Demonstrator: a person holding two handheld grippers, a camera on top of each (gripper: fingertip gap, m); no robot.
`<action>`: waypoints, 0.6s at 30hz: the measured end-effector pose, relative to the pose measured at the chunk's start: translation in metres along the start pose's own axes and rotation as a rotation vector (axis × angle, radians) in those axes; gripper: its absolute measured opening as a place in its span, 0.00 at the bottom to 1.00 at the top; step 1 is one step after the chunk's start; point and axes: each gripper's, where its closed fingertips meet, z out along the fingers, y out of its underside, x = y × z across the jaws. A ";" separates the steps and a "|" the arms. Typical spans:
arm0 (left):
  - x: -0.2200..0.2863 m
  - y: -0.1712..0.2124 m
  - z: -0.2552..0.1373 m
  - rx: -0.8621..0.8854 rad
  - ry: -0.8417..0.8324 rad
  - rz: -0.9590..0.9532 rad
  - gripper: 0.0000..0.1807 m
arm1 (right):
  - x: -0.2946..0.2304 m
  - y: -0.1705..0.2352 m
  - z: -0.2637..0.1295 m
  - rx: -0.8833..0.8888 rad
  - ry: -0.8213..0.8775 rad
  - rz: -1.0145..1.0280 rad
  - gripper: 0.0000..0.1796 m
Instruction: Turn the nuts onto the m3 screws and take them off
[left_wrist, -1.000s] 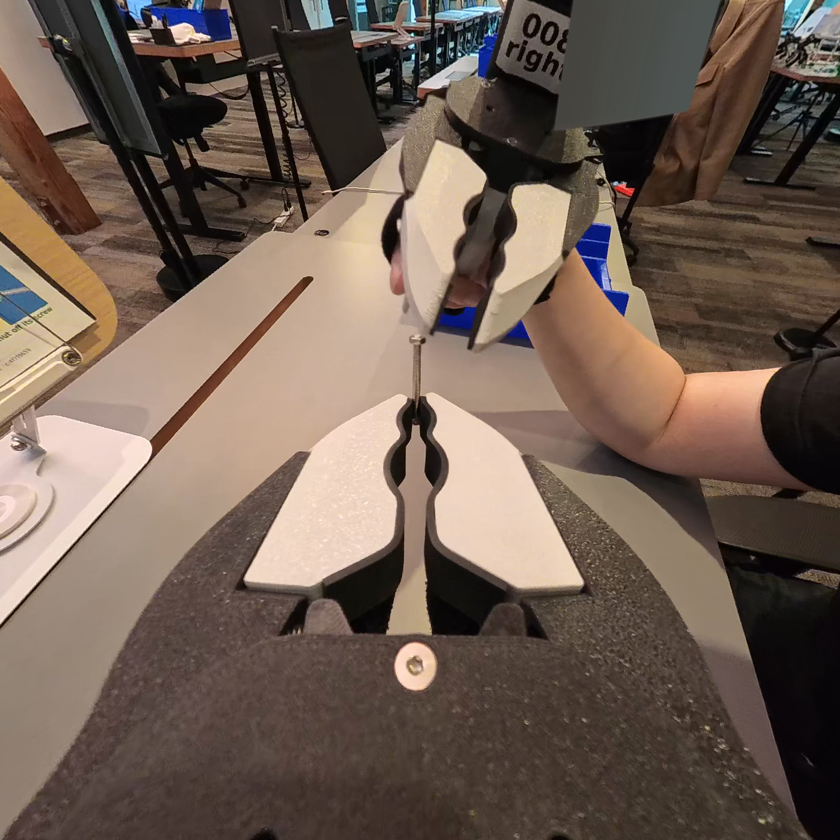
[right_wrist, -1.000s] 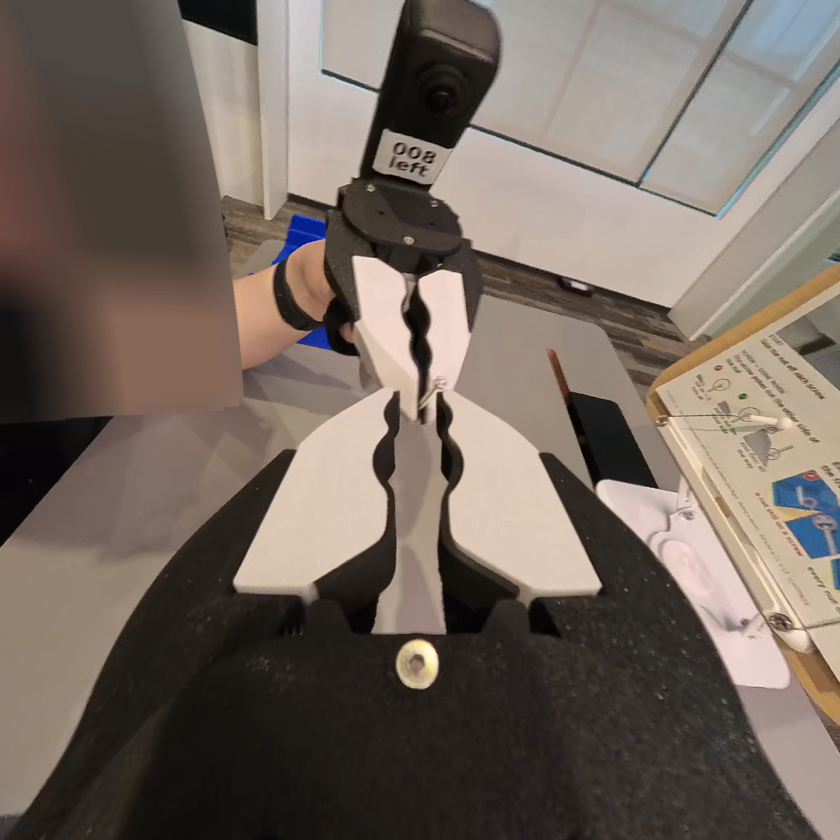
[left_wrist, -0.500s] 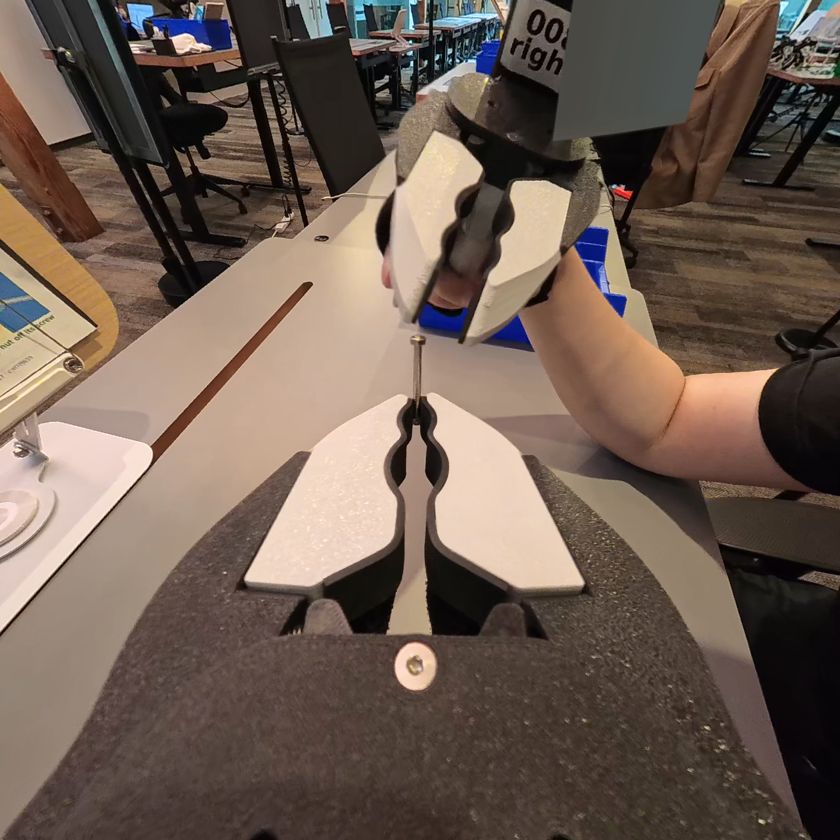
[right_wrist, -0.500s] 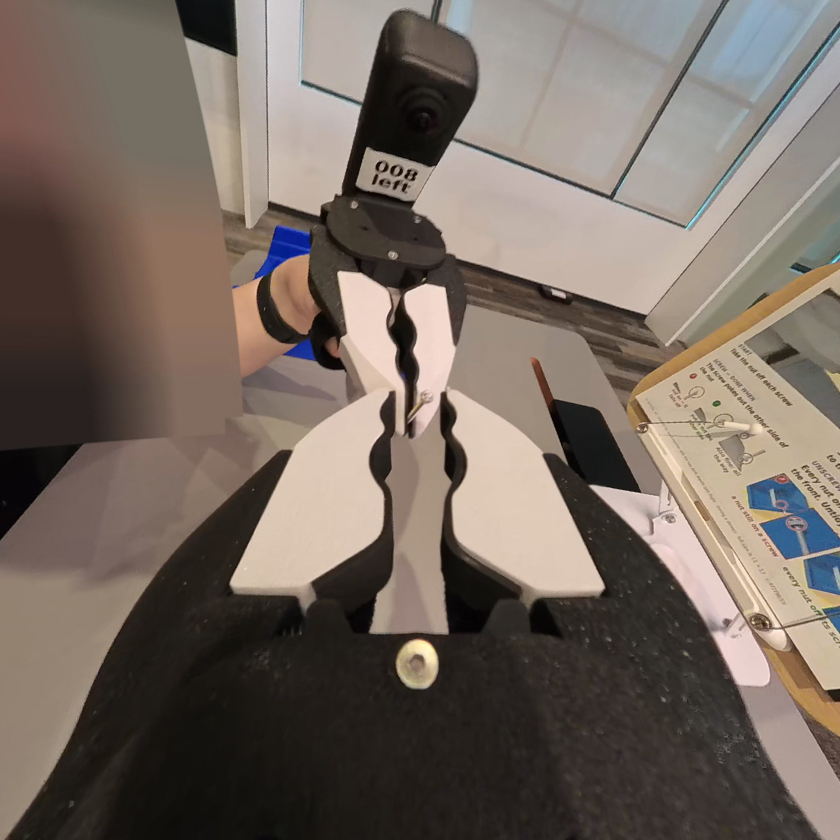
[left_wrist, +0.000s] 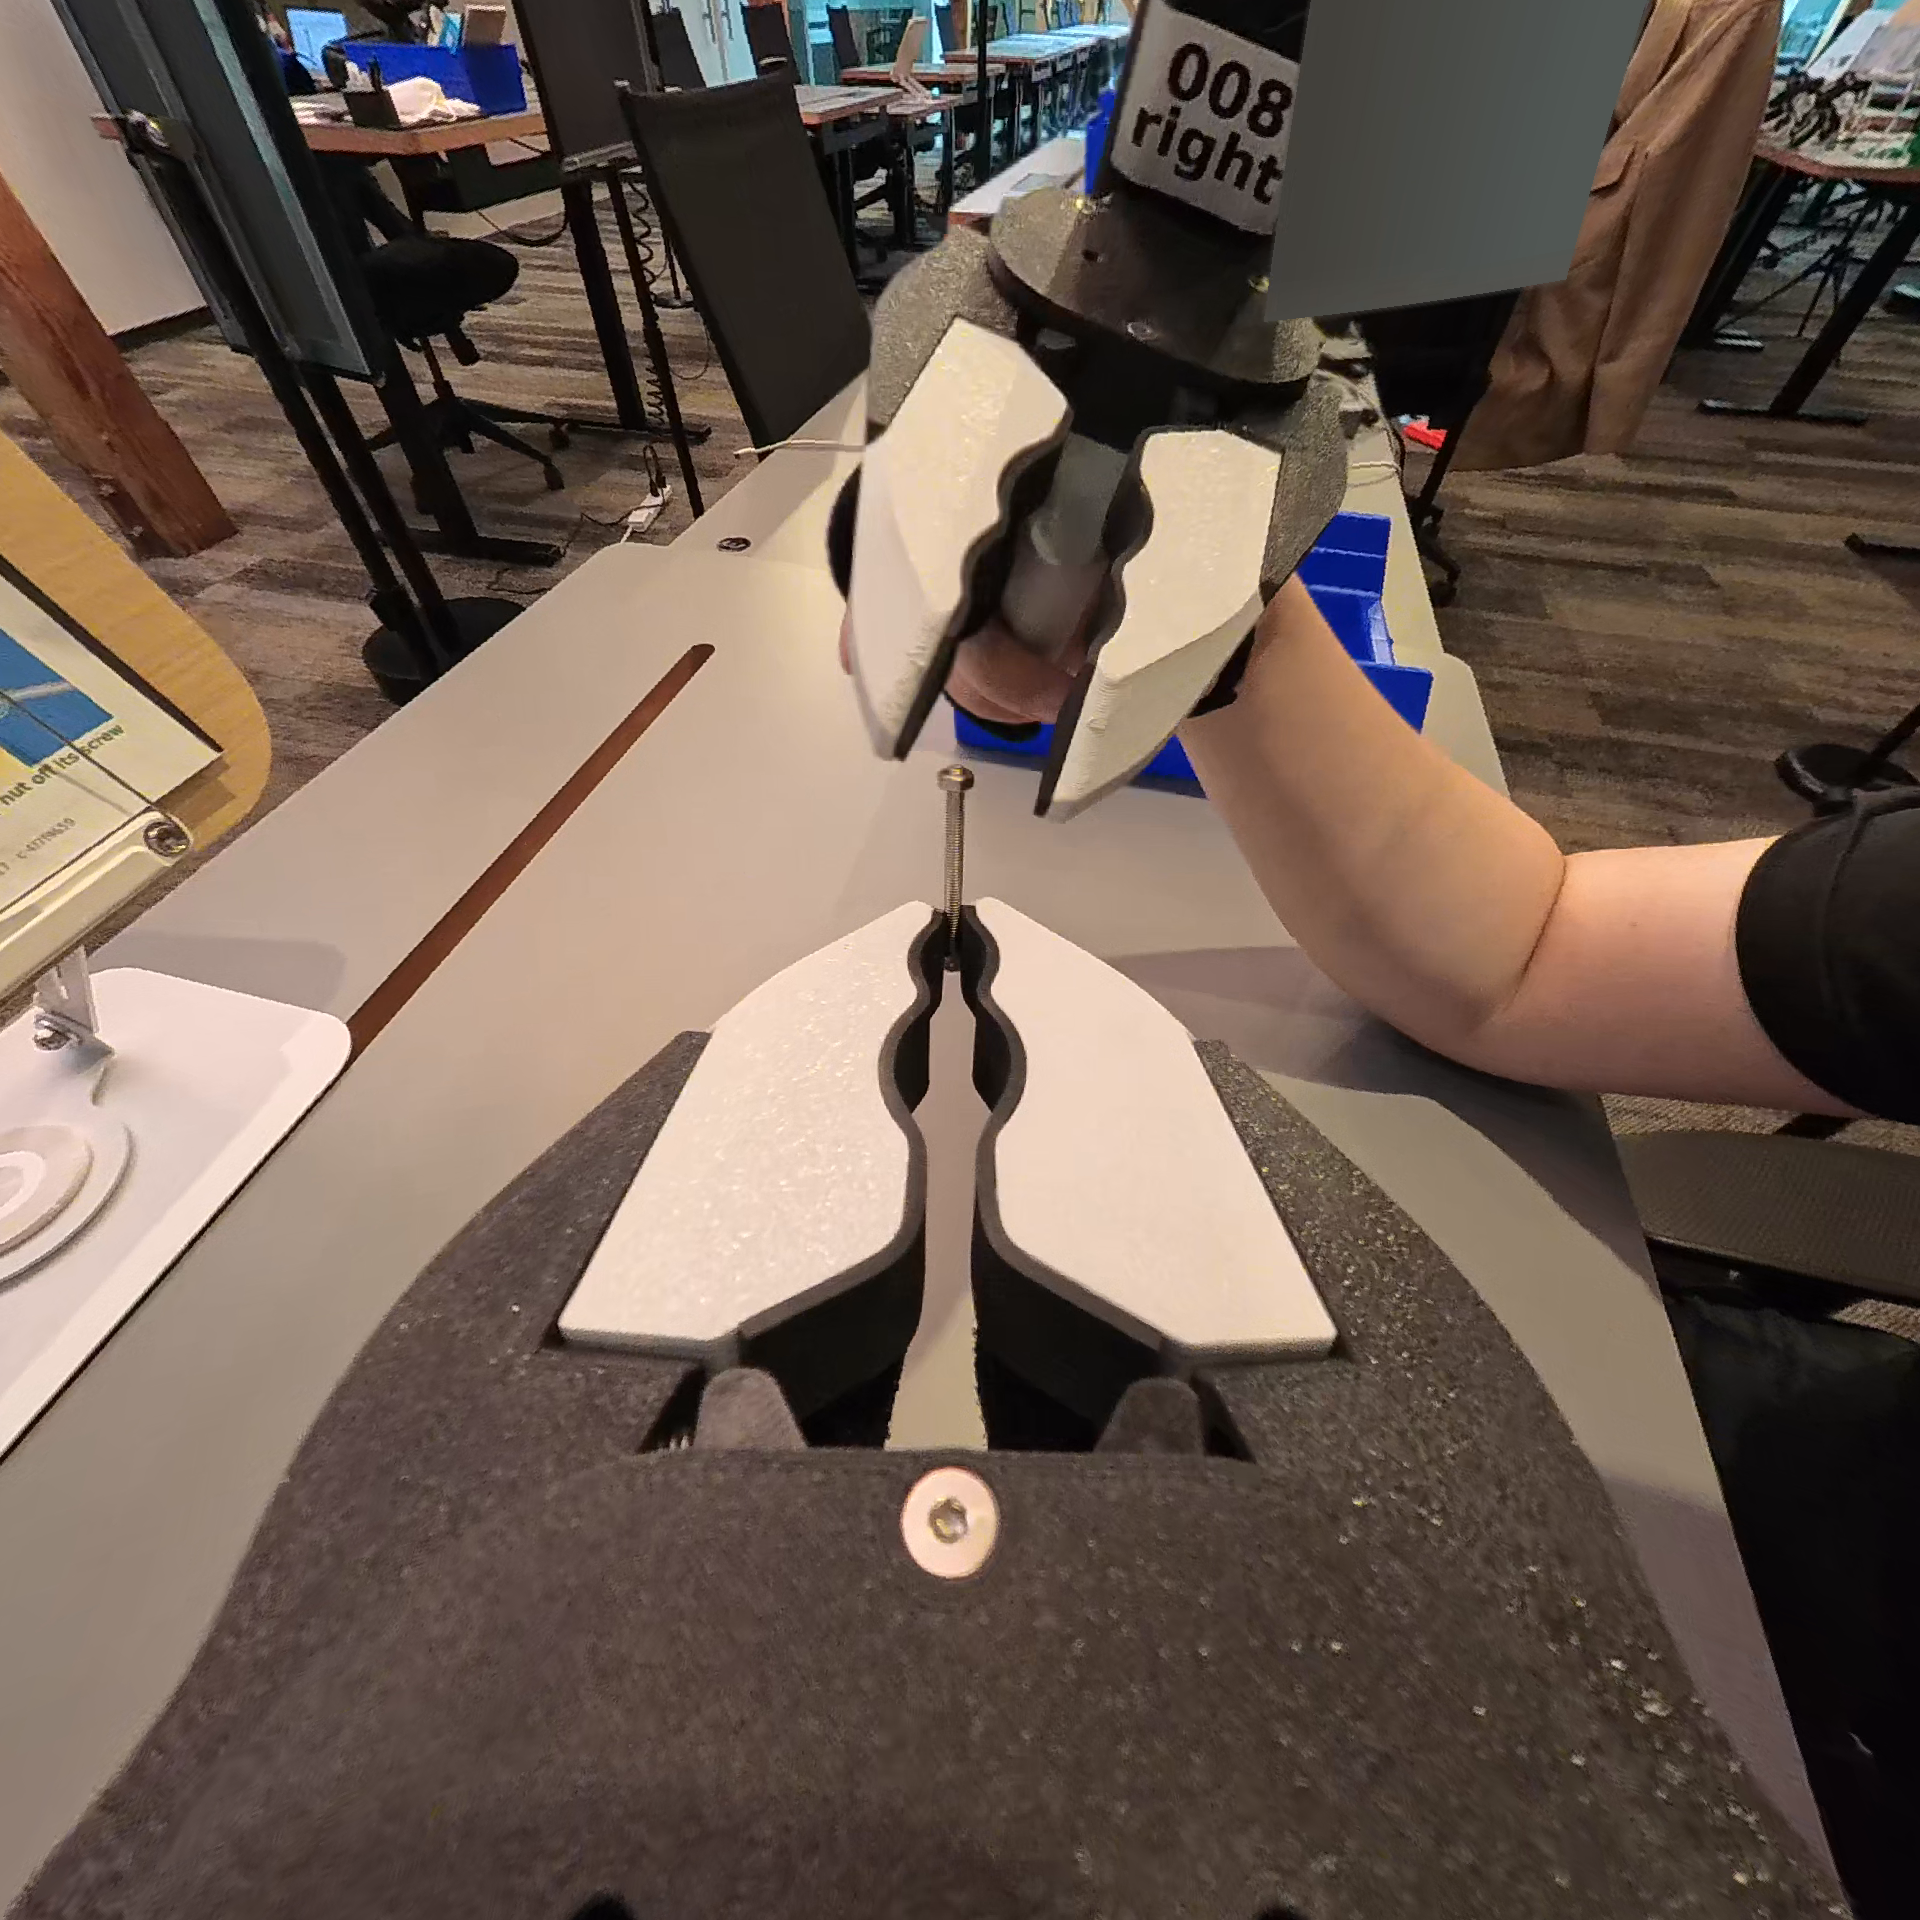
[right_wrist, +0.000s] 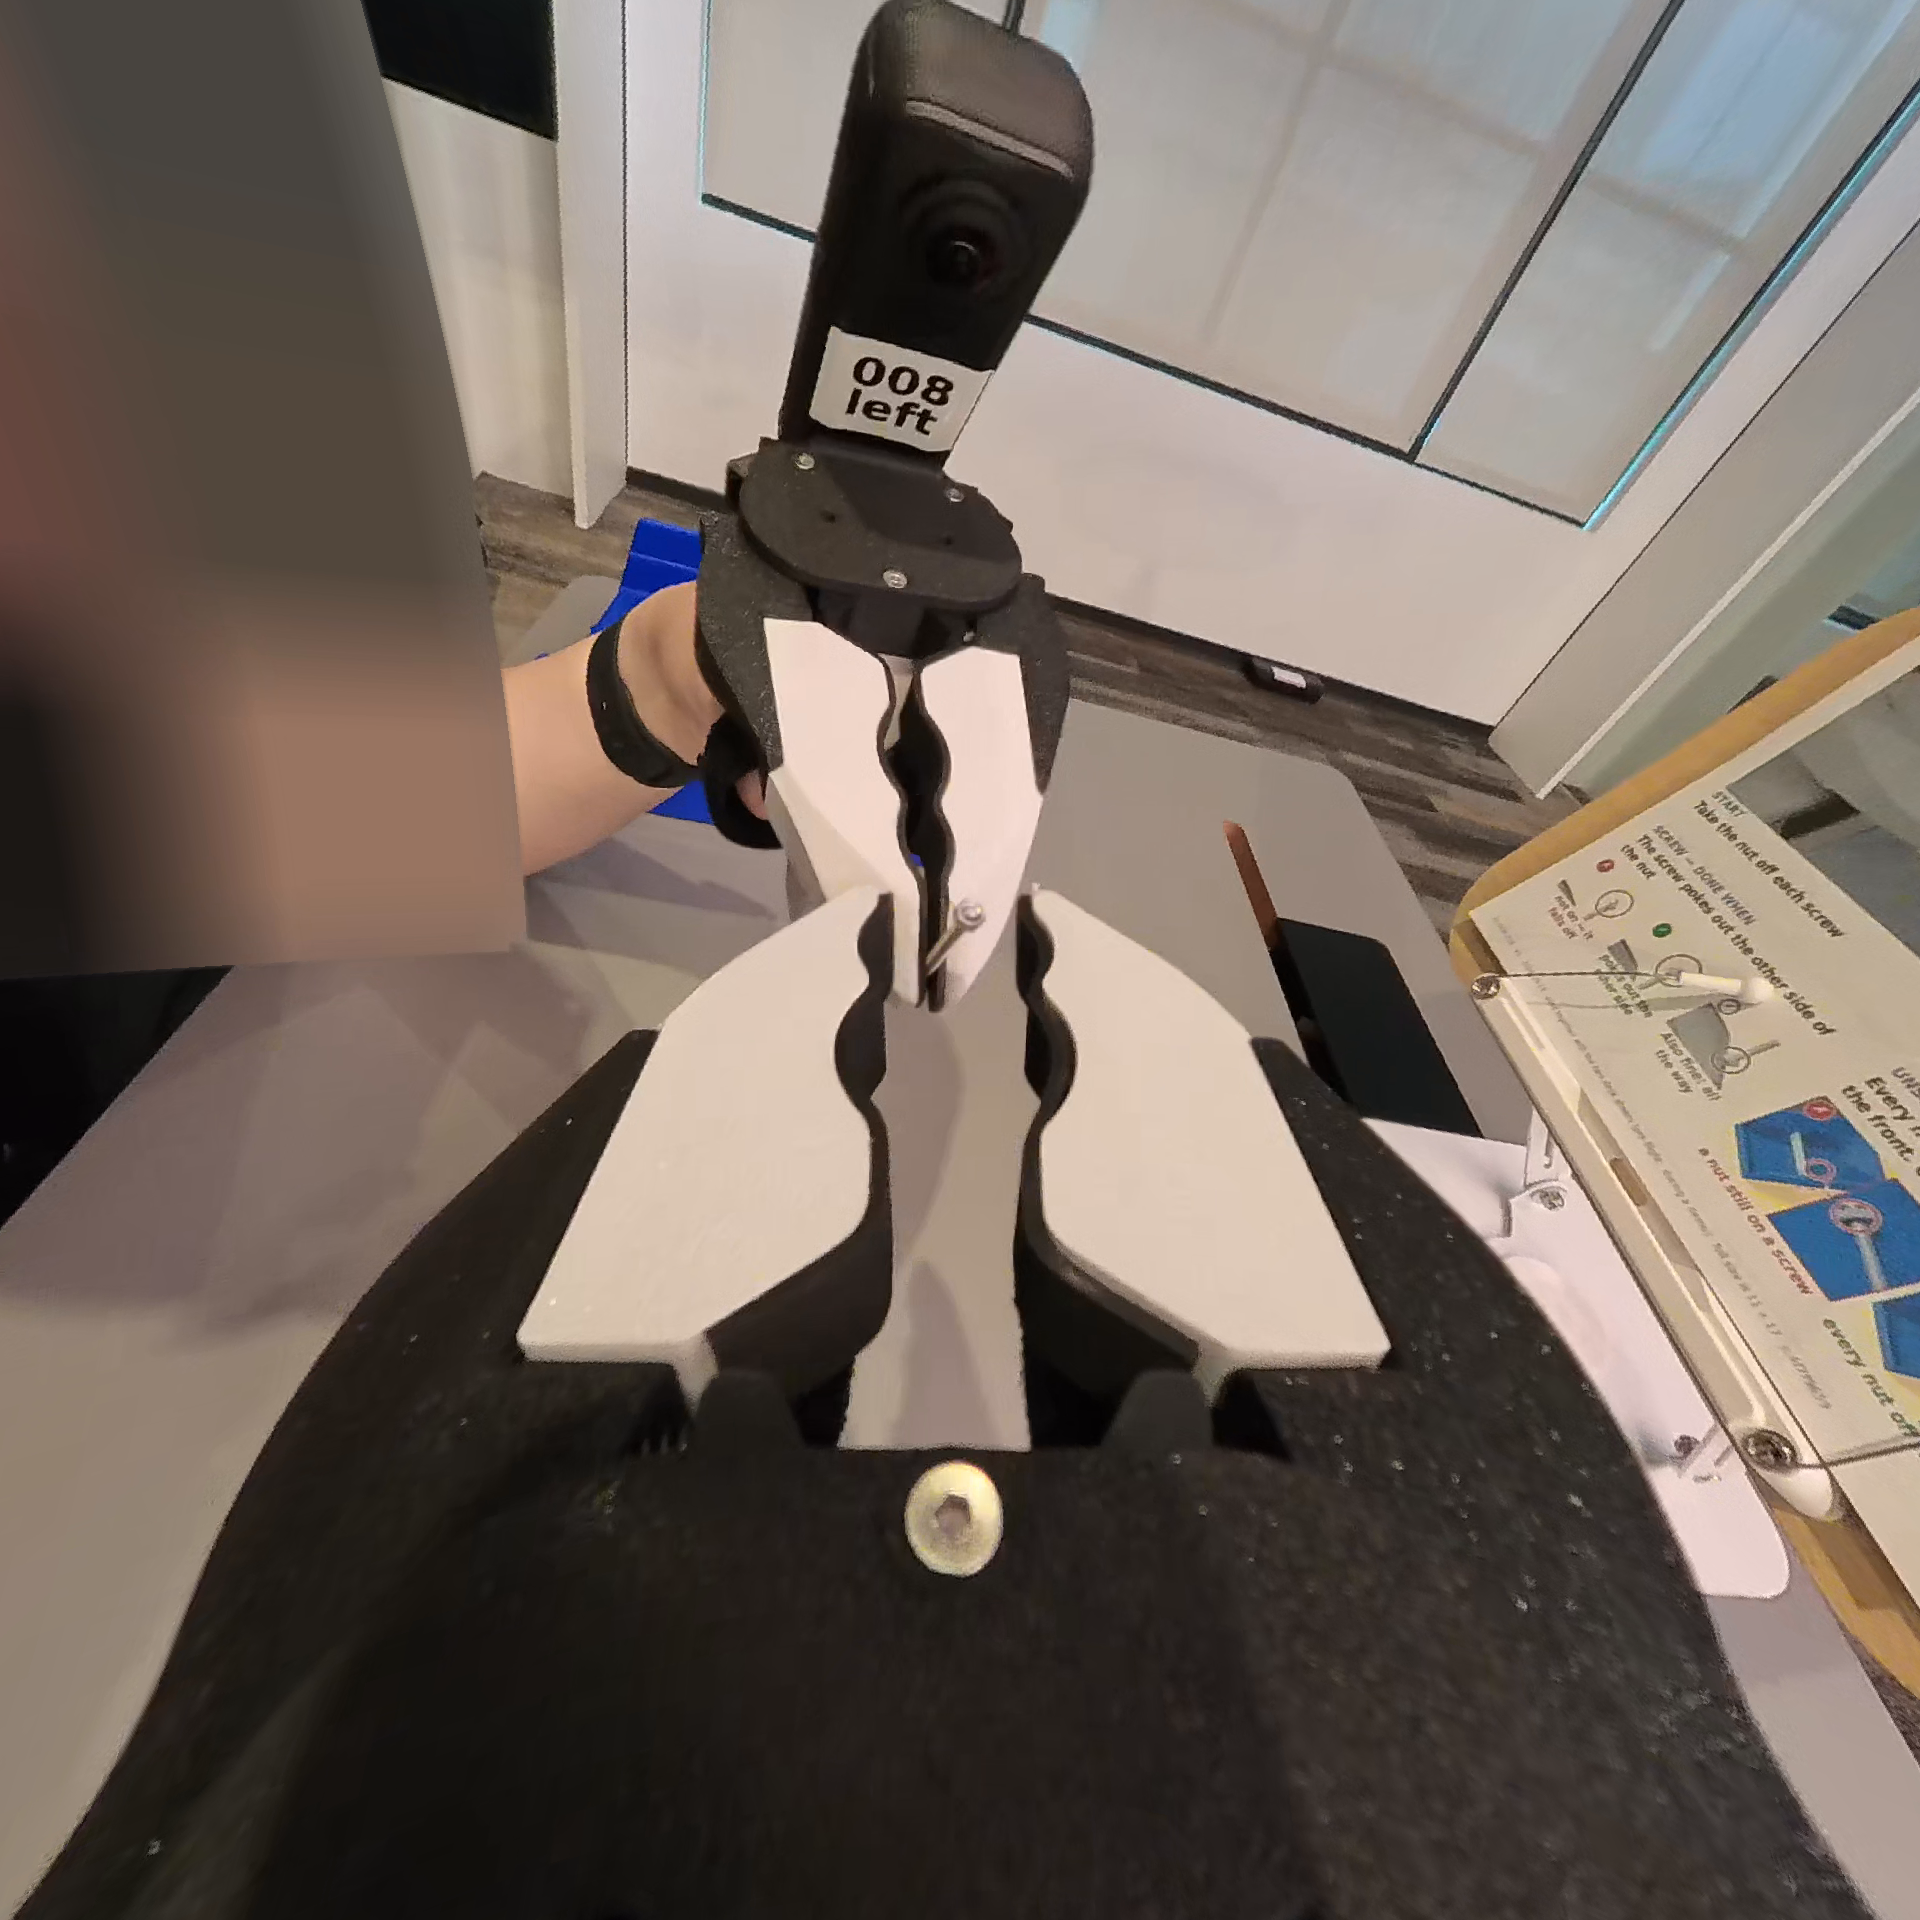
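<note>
My left gripper (left_wrist: 951, 920) is shut on the lower end of a thin metal m3 screw (left_wrist: 953, 842), which stands upright out of its tips, head on top. My right gripper (left_wrist: 971, 779) faces it from across the grey table (left_wrist: 623, 727). It is open, with its fingertips on either side of the screw head and just above it, not touching. In the right wrist view my right gripper (right_wrist: 956, 904) is open around the tips of the left gripper (right_wrist: 935, 992), which pinch the screw (right_wrist: 958, 930). I cannot make out a nut.
A blue bin (left_wrist: 1351, 644) sits behind the right gripper. A person's bare forearm (left_wrist: 1455, 935) rests on the table's right side. An instruction board (right_wrist: 1714, 1091) on a white base (left_wrist: 156, 1091) stands at the left edge. A long slot (left_wrist: 540, 831) runs along the table. Only a small space, under 4 cm, lies between the two pairs of fingers.
My right gripper has opened wider and drawn slightly up off the screw head, which its fingertip touched a second ago. The left gripper still holds the screw upright.
</note>
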 end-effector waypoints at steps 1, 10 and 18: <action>0.000 0.001 0.001 -0.004 -0.003 0.005 0.01 | -0.002 0.001 0.002 -0.007 -0.012 -0.006 0.12; -0.002 -0.002 -0.003 0.016 -0.002 -0.015 0.01 | -0.002 0.002 -0.002 -0.023 0.003 -0.018 0.10; -0.005 -0.001 -0.003 0.007 -0.018 -0.011 0.01 | -0.006 0.004 -0.003 -0.044 -0.020 -0.023 0.08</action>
